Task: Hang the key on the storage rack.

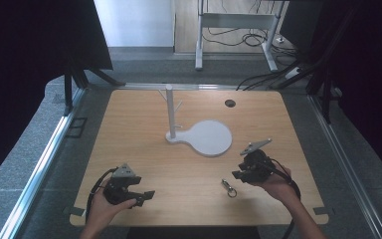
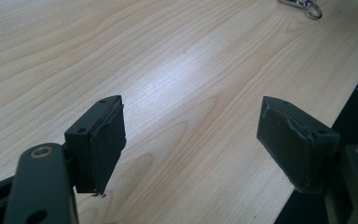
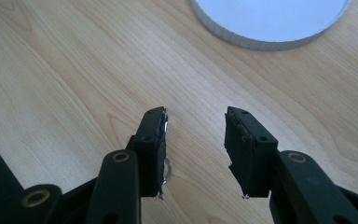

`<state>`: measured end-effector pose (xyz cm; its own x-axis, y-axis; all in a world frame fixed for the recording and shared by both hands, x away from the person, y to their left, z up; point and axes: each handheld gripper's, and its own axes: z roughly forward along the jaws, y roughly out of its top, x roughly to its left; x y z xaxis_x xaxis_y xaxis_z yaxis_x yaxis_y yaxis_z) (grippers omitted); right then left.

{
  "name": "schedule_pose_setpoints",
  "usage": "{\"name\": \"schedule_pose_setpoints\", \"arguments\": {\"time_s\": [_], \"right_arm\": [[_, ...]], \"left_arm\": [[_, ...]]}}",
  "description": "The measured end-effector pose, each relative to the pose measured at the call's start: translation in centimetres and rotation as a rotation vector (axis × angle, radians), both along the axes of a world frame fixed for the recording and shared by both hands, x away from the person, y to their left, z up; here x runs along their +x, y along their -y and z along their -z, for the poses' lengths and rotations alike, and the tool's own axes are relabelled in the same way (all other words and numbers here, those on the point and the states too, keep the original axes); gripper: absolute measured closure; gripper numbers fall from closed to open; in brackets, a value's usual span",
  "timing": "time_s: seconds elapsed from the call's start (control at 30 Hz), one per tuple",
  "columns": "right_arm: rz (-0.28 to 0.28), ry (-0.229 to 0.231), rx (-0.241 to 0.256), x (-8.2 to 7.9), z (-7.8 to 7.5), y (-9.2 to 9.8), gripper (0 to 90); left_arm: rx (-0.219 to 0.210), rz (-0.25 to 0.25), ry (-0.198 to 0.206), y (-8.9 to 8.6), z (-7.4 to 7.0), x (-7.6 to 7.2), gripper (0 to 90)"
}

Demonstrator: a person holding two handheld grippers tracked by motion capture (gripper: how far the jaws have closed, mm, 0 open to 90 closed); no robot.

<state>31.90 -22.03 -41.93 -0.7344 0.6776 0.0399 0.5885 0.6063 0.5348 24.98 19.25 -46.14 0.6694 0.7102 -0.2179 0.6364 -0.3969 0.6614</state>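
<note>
High view first: the left claw sits low over the pale wood-grain tabletop, jaws spread and pointing toward the right claw. Between the two, just ahead of the right claw's tips and a touch nearer the person, lies a small metal key clip, shiny, slim body with a ring at its near end; its long axis runs roughly away from the person, tilted slightly left. Beyond the right claw rests a white stand: flat round disc, smooth and matte, joined to an upright post with short pegs.

Left gripper view: left claw wide open, two blocky black jaws with worn, frayed rubber pads, bare wood grain between them. Far ahead and to the right, the key clip glints at the frame's top edge, ring visible.

Right gripper view: right claw open, narrower gap, nothing held. A metal ring peeks out beside the left jaw. Ahead, the white stand's ridged disc rim curves across the top, showing ridges that the high view doesn't resolve.
</note>
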Motion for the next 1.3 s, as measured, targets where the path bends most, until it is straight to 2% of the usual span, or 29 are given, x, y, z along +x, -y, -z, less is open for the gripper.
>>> {"name": "schedule_pose_setpoints", "arguments": {"time_s": [0.1, 0.3, 0.5, 0.87, 1.3], "right_arm": [[-0.020, -0.007, -0.004, 0.0, 0.4, -0.6, 59.0], [-0.045, -0.050, -0.037, 0.1, 1.2, -1.4, 61.8], [-0.063, -0.086, -0.067, 0.0, 2.2, -2.0, 64.9], [-0.056, -0.140, -0.119, 0.1, 3.6, -2.9, 66.3], [-0.043, -0.174, -0.171, 0.7, 4.9, -3.8, 67.1]], "left_arm": [[-0.005, 0.005, 0.007, -0.1, -0.3, -0.1, 23.9], [0.005, -0.002, -0.010, 0.0, 0.2, 0.2, 23.9], [0.005, 0.012, -0.009, 0.3, 0.3, 0.1, 23.9], [0.007, 0.020, -0.006, 0.5, 0.2, 0.0, 23.8], [0.010, 0.027, -0.006, 0.7, 0.2, 0.0, 23.7]]}}
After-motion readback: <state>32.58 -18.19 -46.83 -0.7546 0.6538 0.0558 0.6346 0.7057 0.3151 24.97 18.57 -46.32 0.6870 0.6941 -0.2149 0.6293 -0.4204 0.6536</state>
